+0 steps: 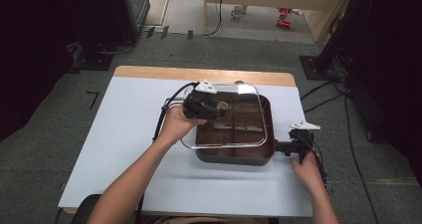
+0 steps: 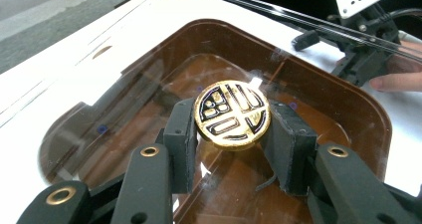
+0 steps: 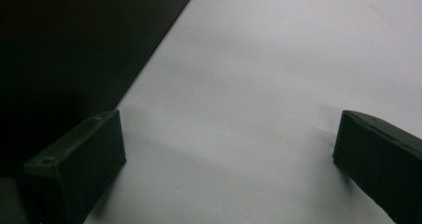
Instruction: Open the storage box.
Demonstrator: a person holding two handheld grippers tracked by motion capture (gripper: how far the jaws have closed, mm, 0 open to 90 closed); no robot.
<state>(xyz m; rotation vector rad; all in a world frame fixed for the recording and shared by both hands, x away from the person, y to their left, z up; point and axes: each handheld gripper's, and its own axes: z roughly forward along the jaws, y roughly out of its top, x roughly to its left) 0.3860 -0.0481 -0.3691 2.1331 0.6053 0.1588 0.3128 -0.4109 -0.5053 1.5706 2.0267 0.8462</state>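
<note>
A square brown pan sits right of centre on the white table. Above it hangs a clear glass lid, lifted off the rim and shifted a little left. My left gripper is shut on the lid's round gold knob. In the left gripper view both pads press the sides of the knob, and the pan's brown floor shows through the glass. My right gripper rests at the pan's right side. Its jaws stand wide apart over bare table.
A wooden strip runs along the table's far edge. Black stands and cables lie on the grey floor at the right. White table surface lies open to the left of the pan. The person's right hand shows behind the pan.
</note>
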